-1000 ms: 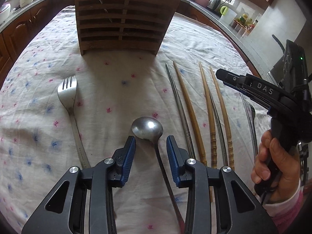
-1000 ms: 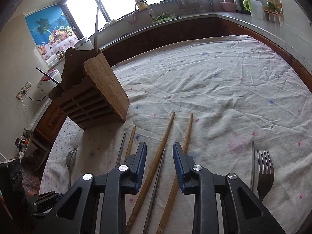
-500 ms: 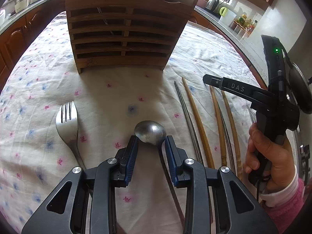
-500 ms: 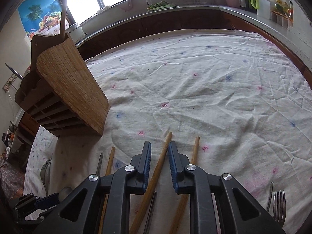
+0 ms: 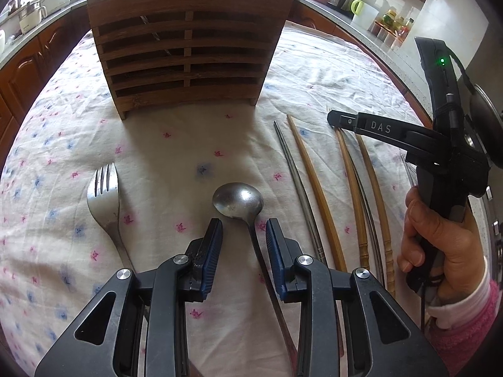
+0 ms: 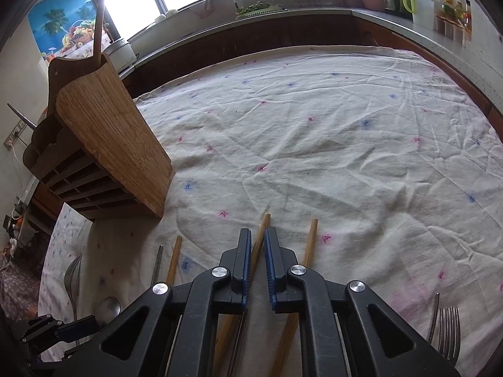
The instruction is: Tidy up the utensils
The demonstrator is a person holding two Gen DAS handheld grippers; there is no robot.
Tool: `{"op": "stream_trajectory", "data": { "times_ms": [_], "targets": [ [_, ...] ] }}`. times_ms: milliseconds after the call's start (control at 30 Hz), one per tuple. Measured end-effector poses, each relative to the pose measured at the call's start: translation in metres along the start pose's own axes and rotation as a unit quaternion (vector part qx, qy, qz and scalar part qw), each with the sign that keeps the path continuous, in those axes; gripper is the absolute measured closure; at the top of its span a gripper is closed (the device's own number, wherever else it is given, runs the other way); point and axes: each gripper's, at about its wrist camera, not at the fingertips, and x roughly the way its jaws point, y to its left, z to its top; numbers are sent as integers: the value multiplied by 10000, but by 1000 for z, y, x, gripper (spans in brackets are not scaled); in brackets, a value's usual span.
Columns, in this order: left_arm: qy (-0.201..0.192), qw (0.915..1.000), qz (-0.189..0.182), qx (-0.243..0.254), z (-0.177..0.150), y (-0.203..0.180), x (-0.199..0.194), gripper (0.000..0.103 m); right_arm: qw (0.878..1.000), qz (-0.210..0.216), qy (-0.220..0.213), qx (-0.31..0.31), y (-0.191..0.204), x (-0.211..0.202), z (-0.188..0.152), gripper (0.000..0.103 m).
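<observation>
Straddling spoon (image 5: 238, 201), left gripper (image 5: 244, 231)

Utensil count on the cloth

Two steel forks (image 5: 105, 201) (image 6: 448, 330); one steel spoon (image 5: 238, 201); three bamboo chopsticks (image 5: 314, 185); two thin metal chopsticks (image 5: 294, 182); one slatted wooden holder (image 5: 188, 53).

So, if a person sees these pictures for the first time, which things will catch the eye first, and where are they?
The tall wooden rack stands at the far side of the flowered tablecloth. In front of it lie a fork on the left, a spoon in the middle and a row of chopsticks on the right. The left hand-held gripper is open around the spoon's neck, and the right hand-held gripper has nearly closed on one wooden chopstick.
</observation>
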Motion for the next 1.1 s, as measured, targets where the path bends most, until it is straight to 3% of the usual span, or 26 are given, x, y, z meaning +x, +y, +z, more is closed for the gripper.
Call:
{"op": "stream_trajectory", "data": {
  "times_ms": [100, 267, 667, 1100],
  "targets": [
    [-16, 9999, 88, 129, 0, -8, 3, 96, 10000, -16, -22, -33, 2, 0, 1, 95],
    [-56, 9999, -95, -7, -2, -4, -2, 100, 9996, 209, -178, 88, 3, -19, -3, 96],
    [-924, 9939, -498, -343, -6, 16, -82, 101, 9874, 1129, -1063, 301, 11, -128, -11, 98],
    [-1630, 9835, -608, -500, -3, 30, -139, 101, 9766, 1282, -1728, 66, 29, -194, -15, 98]
  ]
}}
